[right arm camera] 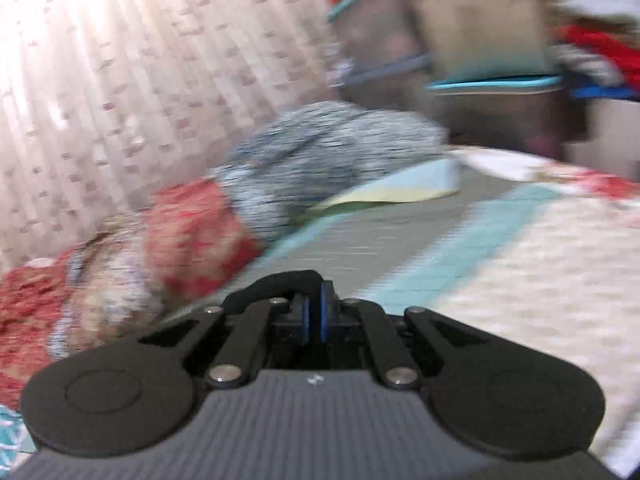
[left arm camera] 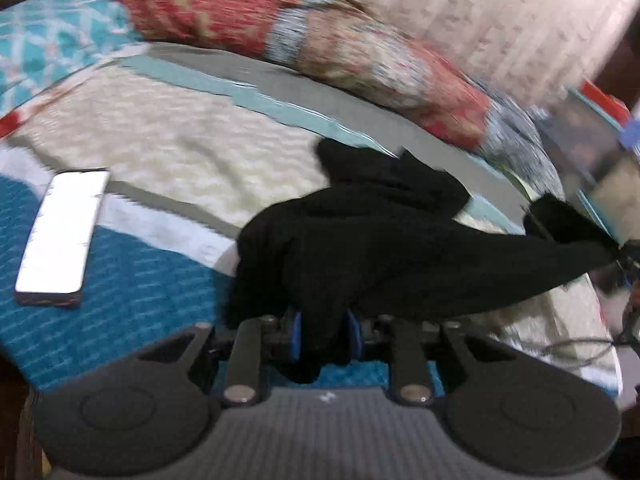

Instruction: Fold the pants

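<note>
Writing: none readable; both views are blurred, and only a small pale mark shows on each tool body, too small to make out.
Pants [left arm camera: 360,236]: black, soft and bunched, with no visible print or label; one end is gathered at the near edge of the left wrist view, the rest stretches as a taut band toward the right edge of that view.
Where the pants lie: over the bed [left arm camera: 168,148], partly lifted above the cream, grey and teal bedspread, near the bed's right side in the left wrist view.
Left tool [left arm camera: 325,338]: its blue pads pinch a thick fold of the black cloth, which fills the gap between them.
Right tool [right arm camera: 313,316]: blue pads pressed nearly together; a strip of black cloth [right arm camera: 280,282] arches over the left finger and runs down between the pads, so it pinches a thin edge of the pants.
Phone [left arm camera: 62,236]: lies flat on the blue part of the bedspread, screen glaring white, well apart from the pants.
Pillows [left arm camera: 280,40]: red and beige patterned, along the far side of the bed.
Curtain [right arm camera: 100,80]: pale, with small pinkish marks, behind the bed.
</note>
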`<state>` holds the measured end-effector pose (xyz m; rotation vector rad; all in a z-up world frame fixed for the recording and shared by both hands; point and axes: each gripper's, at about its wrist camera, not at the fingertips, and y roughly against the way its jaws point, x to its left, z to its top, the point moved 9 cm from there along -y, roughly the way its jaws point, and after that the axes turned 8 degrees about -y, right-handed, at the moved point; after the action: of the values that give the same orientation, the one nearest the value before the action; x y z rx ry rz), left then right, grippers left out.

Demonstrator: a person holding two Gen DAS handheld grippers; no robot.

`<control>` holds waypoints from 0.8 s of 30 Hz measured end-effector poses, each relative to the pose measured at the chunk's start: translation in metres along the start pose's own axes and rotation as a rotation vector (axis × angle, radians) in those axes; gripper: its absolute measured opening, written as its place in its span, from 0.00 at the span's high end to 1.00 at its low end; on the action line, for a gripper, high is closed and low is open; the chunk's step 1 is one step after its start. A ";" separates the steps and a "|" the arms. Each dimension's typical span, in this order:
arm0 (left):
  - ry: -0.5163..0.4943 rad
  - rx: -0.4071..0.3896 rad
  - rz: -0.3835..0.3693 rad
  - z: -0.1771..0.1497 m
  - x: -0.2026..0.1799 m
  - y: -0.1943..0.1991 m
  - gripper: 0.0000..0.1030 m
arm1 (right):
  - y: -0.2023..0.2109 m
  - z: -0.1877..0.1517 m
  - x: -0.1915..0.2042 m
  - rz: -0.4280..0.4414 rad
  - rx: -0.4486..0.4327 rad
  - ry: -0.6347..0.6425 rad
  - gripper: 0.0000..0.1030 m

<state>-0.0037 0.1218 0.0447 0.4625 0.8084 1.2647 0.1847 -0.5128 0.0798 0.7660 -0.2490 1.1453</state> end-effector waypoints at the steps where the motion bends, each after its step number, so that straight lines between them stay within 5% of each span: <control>1: -0.029 0.018 -0.001 -0.003 -0.007 -0.005 0.78 | 0.015 -0.005 -0.027 -0.058 0.015 0.005 0.92; 5: -0.024 0.091 -0.009 -0.016 -0.009 -0.014 0.65 | 0.049 -0.057 -0.103 -0.232 0.128 0.014 0.84; 6: -0.011 0.096 -0.004 -0.018 -0.006 -0.013 0.62 | 0.056 -0.068 -0.116 -0.277 0.137 0.022 0.75; 9: 0.042 0.047 0.006 -0.015 0.009 0.002 0.51 | 0.080 -0.087 -0.149 -0.370 0.133 -0.007 0.62; 11: 0.089 -0.001 0.026 -0.009 0.021 0.014 0.36 | 0.089 -0.091 -0.155 -0.365 0.132 -0.040 0.62; 15: 0.175 -0.024 0.048 -0.001 0.041 0.016 0.30 | 0.082 -0.080 -0.136 -0.327 0.102 0.001 0.62; 24: 0.295 0.125 -0.026 -0.027 0.043 -0.050 0.18 | 0.006 -0.022 -0.105 -0.224 0.070 0.060 0.55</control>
<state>0.0128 0.1466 -0.0205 0.3678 1.1432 1.2793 0.1314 -0.5734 0.0087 0.7989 -0.0711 0.9662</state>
